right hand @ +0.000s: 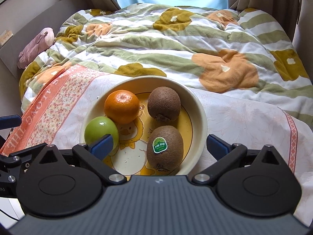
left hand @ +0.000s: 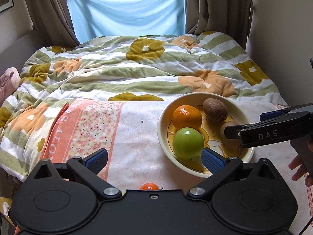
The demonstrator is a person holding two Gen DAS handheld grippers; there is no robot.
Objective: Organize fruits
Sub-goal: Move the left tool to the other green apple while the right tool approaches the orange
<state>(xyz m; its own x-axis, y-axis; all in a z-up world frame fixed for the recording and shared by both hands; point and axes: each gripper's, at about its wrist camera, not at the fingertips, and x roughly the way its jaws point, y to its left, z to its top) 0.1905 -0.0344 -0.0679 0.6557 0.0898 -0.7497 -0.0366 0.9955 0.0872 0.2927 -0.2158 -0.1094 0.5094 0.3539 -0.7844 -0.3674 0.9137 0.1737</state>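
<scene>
A cream bowl [left hand: 163,117] [right hand: 201,117] sits on a floral cloth on the bed. It holds an orange [left hand: 186,117] [right hand: 121,106], a green apple [left hand: 187,145] [right hand: 99,130] and two kiwis [left hand: 215,109] [right hand: 164,103] [right hand: 165,147]; the nearer kiwi has a sticker. My left gripper [left hand: 154,160] is open and empty, left of the bowl. A small orange fruit [left hand: 149,186] peeks out just under it. My right gripper [right hand: 159,147] is open and empty, with its jaws spread around the bowl's near side. It also shows in the left wrist view [left hand: 270,125].
A rumpled flowered duvet [left hand: 137,68] [right hand: 176,39] covers the bed behind the cloth. A pink plush toy [left hand: 7,80] [right hand: 37,45] lies at the left edge. Curtains and a blue sheet hang at the back; walls close both sides.
</scene>
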